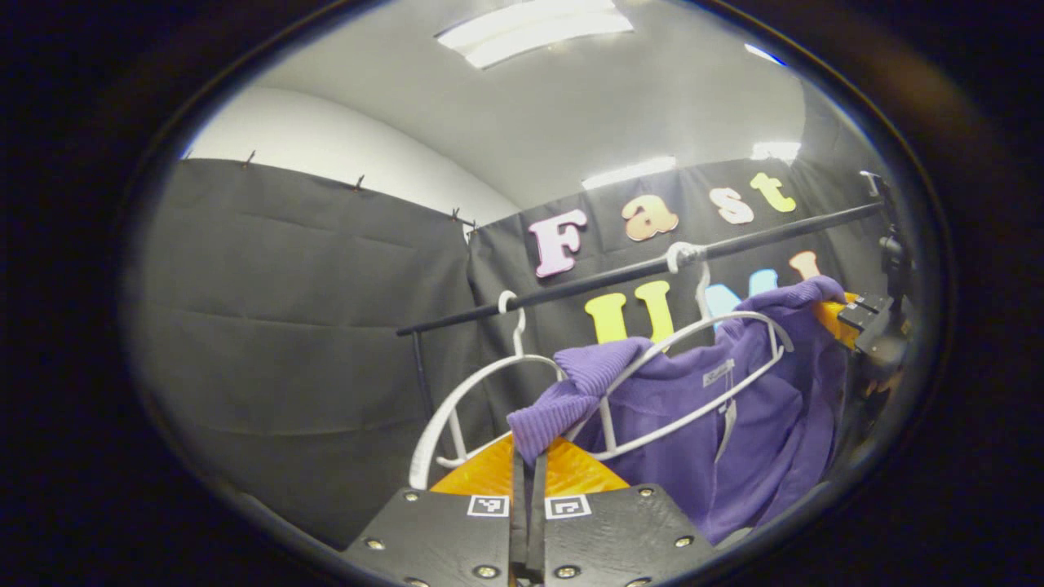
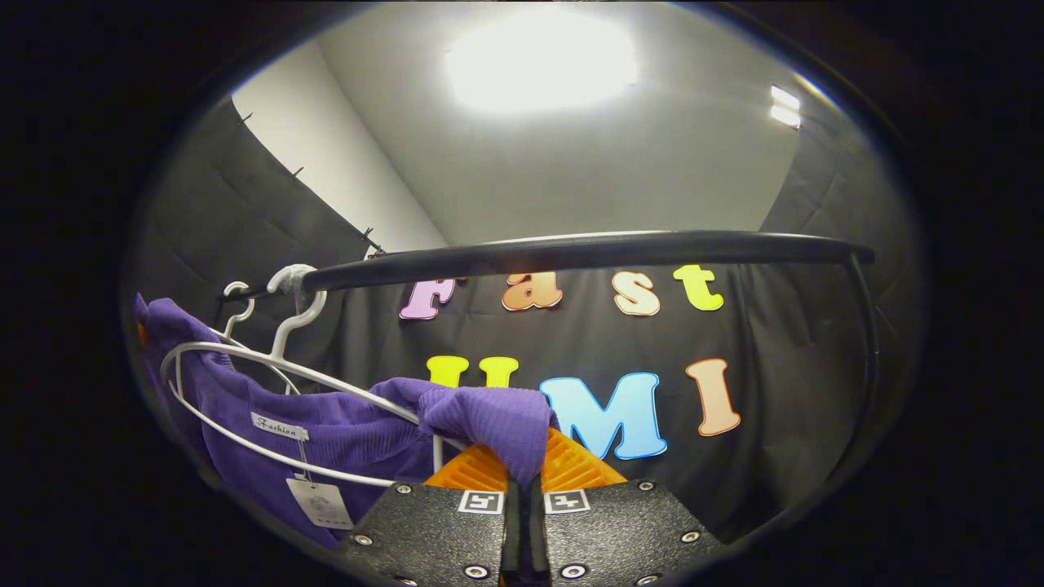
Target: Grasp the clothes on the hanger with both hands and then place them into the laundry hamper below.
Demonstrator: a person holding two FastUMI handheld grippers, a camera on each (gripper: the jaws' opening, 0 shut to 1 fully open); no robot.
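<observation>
A purple knit sweater [image 1: 718,440] hangs off a white hanger [image 1: 693,342] on the black rail [image 1: 636,269]. My left gripper [image 1: 528,456] is shut on one shoulder of the sweater, with the fabric pinched between its fingers. At the right of the left gripper view, the right gripper [image 1: 848,314] holds the other shoulder. In the right gripper view, my right gripper [image 2: 522,469] is shut on a fold of the sweater [image 2: 489,420]. The rest of the sweater [image 2: 326,440] drapes leftward over the white hanger [image 2: 269,367], a paper tag [image 2: 322,501] dangling.
A second, bare white hanger [image 1: 473,391] hangs on the rail left of the sweater. The rail [image 2: 571,249] runs close overhead in the right gripper view, with its upright post [image 2: 869,342] at the right. Black cloth walls stand behind.
</observation>
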